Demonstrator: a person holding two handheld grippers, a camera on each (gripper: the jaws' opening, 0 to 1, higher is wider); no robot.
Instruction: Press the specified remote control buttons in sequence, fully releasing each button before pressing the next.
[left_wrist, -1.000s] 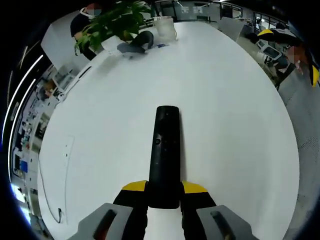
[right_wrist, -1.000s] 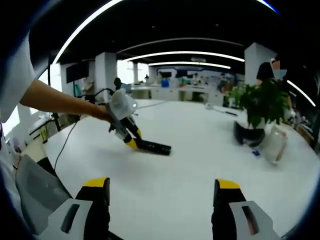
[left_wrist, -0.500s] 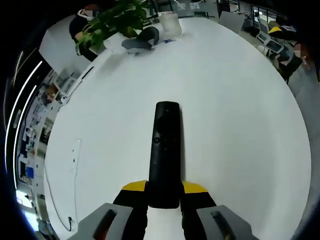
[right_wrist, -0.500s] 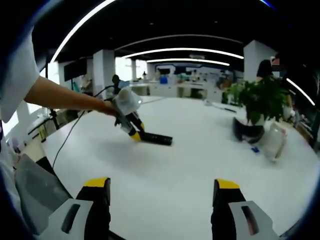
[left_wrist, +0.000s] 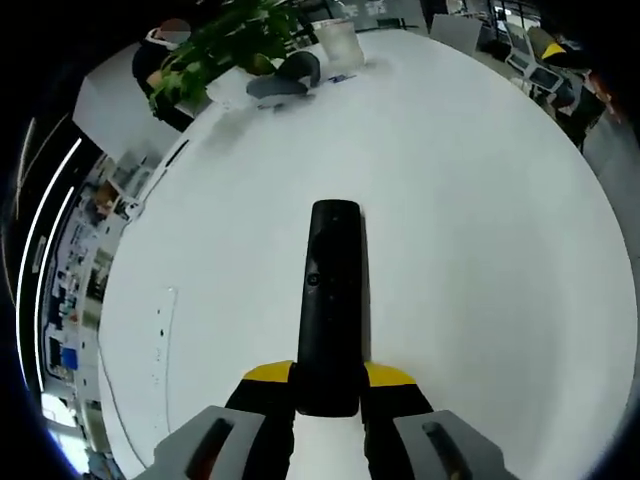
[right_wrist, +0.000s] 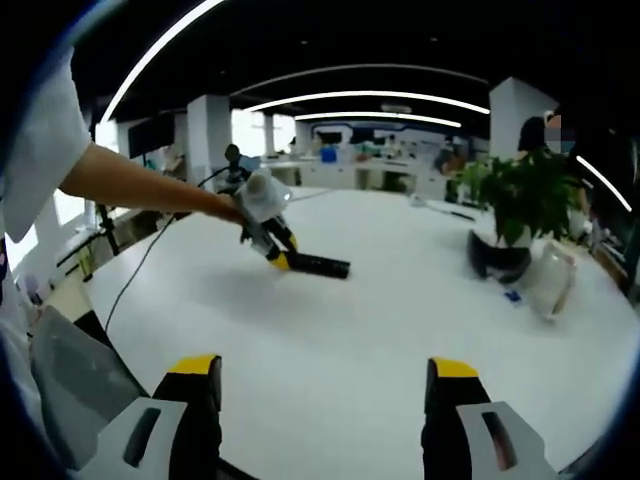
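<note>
A long black remote control runs straight out from my left gripper, whose yellow-tipped jaws are shut on its near end. It hangs above the white table, button side up. In the right gripper view the same left gripper is seen from afar, held by a person's arm, with the remote sticking out to the right, lifted off the table. My right gripper stands open low over the near table, with nothing between its jaws.
A potted green plant with a dark pot stands at the table's far side, next to a clear plastic container. A thin cable lies along the table's left edge. Office desks and a person are beyond the table.
The left gripper has carried the remote higher and further away across the table, seen in the right gripper view. The right gripper has stayed put and open.
</note>
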